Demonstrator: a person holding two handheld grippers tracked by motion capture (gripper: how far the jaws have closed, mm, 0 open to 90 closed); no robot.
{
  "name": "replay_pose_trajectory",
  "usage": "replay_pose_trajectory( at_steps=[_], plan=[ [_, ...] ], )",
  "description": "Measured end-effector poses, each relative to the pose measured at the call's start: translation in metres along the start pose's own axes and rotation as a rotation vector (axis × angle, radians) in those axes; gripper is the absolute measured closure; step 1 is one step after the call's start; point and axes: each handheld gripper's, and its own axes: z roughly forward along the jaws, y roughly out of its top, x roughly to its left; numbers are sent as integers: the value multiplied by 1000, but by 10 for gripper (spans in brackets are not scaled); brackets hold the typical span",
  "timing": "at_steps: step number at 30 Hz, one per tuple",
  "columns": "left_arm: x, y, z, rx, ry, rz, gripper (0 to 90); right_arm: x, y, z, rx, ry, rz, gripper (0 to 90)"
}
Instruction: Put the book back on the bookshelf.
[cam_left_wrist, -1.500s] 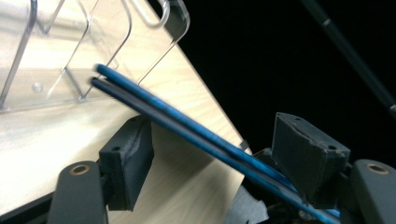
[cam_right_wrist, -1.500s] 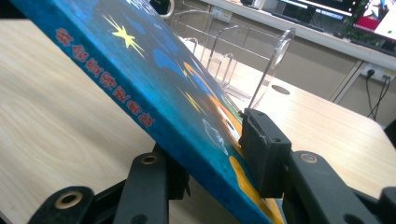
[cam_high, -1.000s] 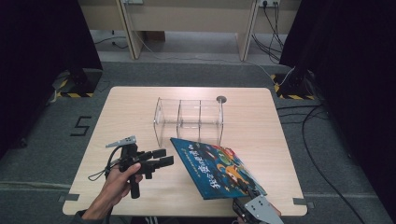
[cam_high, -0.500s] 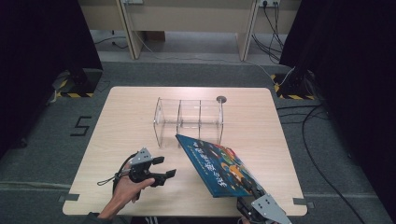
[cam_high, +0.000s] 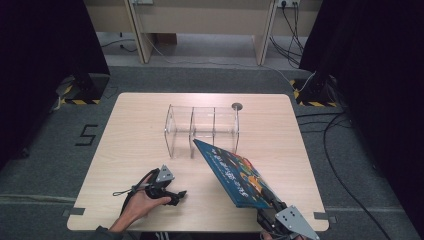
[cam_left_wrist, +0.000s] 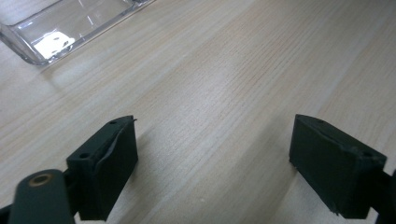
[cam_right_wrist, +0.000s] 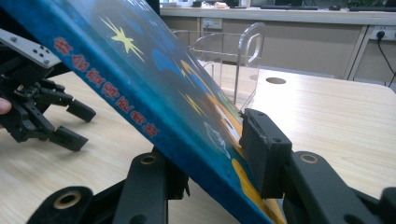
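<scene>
**Right gripper clamping a picture book, left gripper waiting open**

The right gripper (cam_high: 274, 204) is sitting at the near right edge of the pale wooden table (cam_high: 140, 125), and its two black jaws are pressing on the near corner of a thin blue picture book with a colourful cover (cam_high: 235, 172). In the right gripper view the book (cam_right_wrist: 154, 88) is tilting up and away from the jaws, one jaw under the blue spine side and the other on the cover. Its far corner is reaching toward the clear plastic rack with upright dividers (cam_high: 202, 129), which is standing in the middle of the table; whether book and rack are touching is not clear.

The left gripper (cam_high: 176, 196) is lying low over the near left part of the table, held by a hand (cam_high: 137, 210). Its jaws are standing wide apart with bare wood between them, as the left gripper view is showing, with a corner of the clear rack (cam_left_wrist: 60, 28) beyond.
</scene>
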Motion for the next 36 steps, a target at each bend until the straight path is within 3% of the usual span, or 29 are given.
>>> replay_pose_trajectory(
  at_steps=[9,15,24,36],
  plan=[
    [-6,-1,2,-22,-16,14,138,-3,1,0,-3,4,20,632],
    [-8,-1,3,-26,-22,19,133,-13,1,-2,-23,9,110,635],
    [-8,-2,3,-35,-28,25,126,-23,0,-3,-24,7,176,641],
    [-9,-2,3,-36,-31,29,119,-32,-3,-2,-23,7,225,642]
  ],
)
